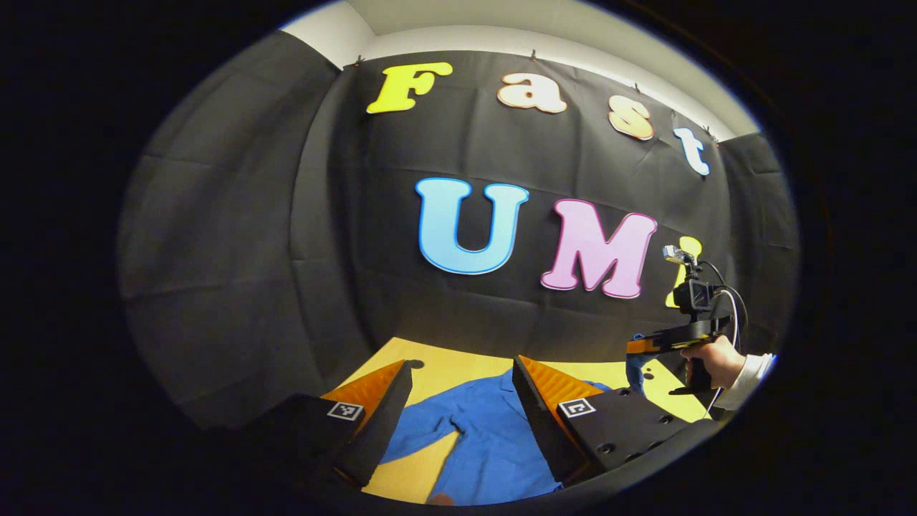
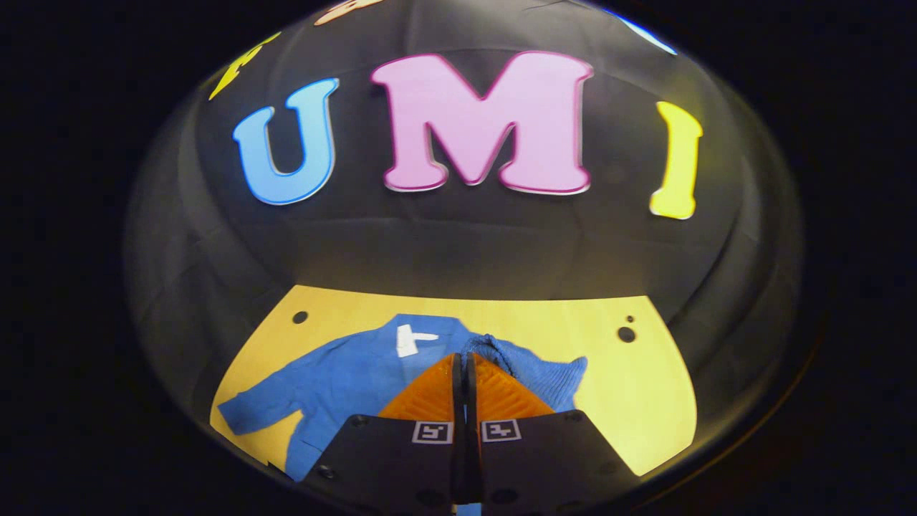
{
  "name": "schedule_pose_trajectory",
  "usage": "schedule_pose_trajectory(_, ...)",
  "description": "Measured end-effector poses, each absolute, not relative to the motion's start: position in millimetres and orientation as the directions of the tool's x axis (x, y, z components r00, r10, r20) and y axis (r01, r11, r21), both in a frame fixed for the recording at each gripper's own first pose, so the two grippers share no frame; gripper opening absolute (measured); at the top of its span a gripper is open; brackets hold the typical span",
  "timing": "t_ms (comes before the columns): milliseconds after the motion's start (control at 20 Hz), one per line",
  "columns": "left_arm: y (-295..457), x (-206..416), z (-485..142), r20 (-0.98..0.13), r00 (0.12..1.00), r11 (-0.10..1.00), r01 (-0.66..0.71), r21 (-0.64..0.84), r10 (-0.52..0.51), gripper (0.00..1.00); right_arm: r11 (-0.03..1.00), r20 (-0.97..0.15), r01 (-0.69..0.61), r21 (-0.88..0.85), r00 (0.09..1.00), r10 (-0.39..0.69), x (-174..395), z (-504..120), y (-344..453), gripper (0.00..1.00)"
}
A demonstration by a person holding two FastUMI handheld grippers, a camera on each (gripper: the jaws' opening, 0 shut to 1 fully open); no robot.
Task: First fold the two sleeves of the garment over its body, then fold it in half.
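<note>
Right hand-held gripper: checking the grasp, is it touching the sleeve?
Touching. Left gripper view: the sleeve hangs from the tip of the raised right hand-held gripper.

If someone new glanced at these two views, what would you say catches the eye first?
The blue garment spread on the yellow table, one sleeve gathered up beside the right gripper, whose orange fingers are pressed together. In the left gripper view, the left gripper hangs wide open above the cloth.
</note>
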State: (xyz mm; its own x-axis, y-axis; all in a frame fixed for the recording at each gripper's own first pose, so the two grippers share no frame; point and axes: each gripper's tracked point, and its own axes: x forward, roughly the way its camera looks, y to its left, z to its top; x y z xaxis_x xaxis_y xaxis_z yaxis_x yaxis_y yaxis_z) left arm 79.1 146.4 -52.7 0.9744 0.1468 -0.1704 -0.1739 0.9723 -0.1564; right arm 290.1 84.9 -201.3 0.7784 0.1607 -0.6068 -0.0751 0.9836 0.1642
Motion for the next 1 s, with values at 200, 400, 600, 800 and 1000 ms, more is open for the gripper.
schedule_pose_trajectory(200, 173.7, 63.1, -76.8, -0.226, 0.948, 0.953, -0.262, -0.153, 0.224, 0.81, 0.961, -0.624, -0.149, 0.235, 0.735, 0.266, 314.5, -236.8, 169.1, 0.0)
schedule_pose_trajectory(400, 194.4, 46.3, -105.1, -0.263, 0.922, 0.931, -0.331, -0.157, 0.284, 0.81, 0.922, -0.623, -0.204, 0.33, 0.686, 0.375, 323.3, -284.6, 257.6, 0.0)
schedule_pose_trajectory(600, 219.7, 41.2, -167.6, -0.397, 0.858, 0.899, -0.412, -0.152, 0.326, 0.82, 0.877, -0.626, -0.276, 0.393, 0.619, 0.475, 330.7, -347.4, 335.3, 0.0)
schedule_pose_trajectory(800, 241.7, 34.8, -213.8, -0.529, 0.771, 0.859, -0.492, -0.143, 0.354, 0.84, 0.87, -0.661, -0.256, 0.421, 0.57, 0.488, 326.9, -388.4, 354.8, 0.0)
schedule_pose_trajectory(1000, 251.5, 27.7, -233.7, -0.562, 0.747, 0.841, -0.518, -0.157, 0.355, 0.84, 0.837, -0.683, -0.239, 0.492, 0.49, 0.542, 314.1, -401.7, 364.1, 0.09)
